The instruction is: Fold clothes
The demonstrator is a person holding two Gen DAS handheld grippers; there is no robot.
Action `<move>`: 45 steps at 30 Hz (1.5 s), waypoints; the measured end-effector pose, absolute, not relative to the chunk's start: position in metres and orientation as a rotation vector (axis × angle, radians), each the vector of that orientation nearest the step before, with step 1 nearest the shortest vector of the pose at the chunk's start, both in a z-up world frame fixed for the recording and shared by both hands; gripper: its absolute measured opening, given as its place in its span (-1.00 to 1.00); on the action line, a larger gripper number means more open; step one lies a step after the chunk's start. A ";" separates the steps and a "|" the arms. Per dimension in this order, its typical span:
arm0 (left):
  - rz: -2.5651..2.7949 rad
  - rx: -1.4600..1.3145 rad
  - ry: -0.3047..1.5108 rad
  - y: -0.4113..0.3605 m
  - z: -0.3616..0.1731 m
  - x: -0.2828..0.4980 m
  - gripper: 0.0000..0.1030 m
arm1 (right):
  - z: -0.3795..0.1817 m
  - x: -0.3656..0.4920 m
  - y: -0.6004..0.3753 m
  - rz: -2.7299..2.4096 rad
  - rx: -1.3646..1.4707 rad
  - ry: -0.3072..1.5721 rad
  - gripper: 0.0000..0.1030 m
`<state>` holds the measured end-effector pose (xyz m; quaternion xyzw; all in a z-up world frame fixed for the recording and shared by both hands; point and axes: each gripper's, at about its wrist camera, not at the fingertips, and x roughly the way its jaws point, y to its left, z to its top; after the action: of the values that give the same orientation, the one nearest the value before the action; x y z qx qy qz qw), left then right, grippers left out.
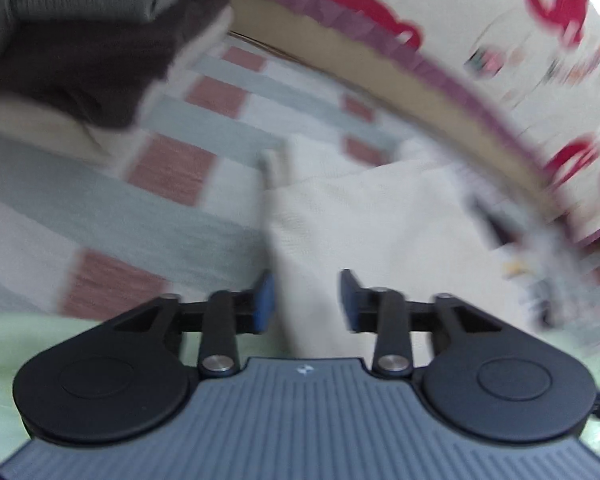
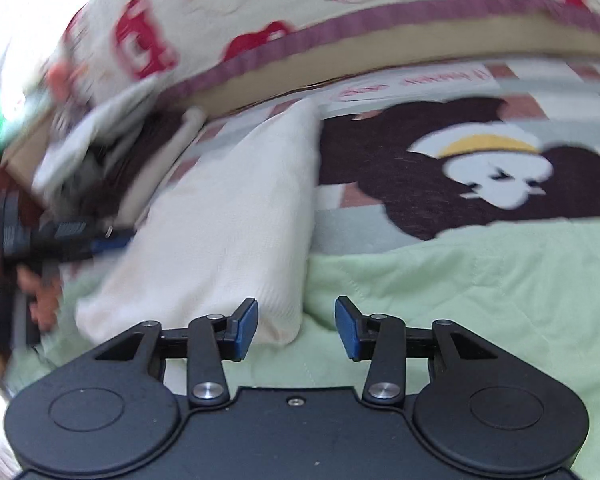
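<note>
The left gripper [image 1: 306, 300], blue pads parted with nothing pinched, hangs over a folded cream knitted cloth [image 1: 372, 220] lying on a pink-and-grey checked bedsheet [image 1: 204, 148]; a dark brown garment [image 1: 80, 68] sits heaped beyond, blurred.

Bare green sheet [image 2: 480, 280] lies open right of the folded cream cloth [image 2: 220, 216]. A pile of clothes [image 1: 80, 52] blocks the far left; the bed's raised edge [image 2: 380, 48] walls the far side.
</note>
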<state>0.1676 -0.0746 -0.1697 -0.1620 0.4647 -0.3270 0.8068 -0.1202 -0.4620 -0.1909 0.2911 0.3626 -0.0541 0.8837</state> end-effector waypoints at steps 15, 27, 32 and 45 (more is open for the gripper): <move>-0.722 -0.191 1.117 -0.130 -0.199 0.221 0.34 | -0.216 0.094 -0.508 0.053 0.699 0.980 0.10; -0.686 0.035 0.988 -0.173 -0.185 0.200 -0.67 | -0.242 0.121 -0.510 0.168 0.836 1.071 0.34; -0.704 -0.202 1.094 -0.155 -0.201 0.226 -0.20 | -0.247 0.144 -0.490 0.226 0.724 0.977 0.54; -0.660 0.052 0.492 -0.178 -0.091 0.186 -0.76 | -0.119 0.125 -0.458 0.216 0.205 0.535 -0.39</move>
<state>0.1860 -0.1781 -0.0906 0.0254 0.2390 -0.3206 0.9162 0.1247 -0.4577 -0.1185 0.1009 0.2634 0.1065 0.9535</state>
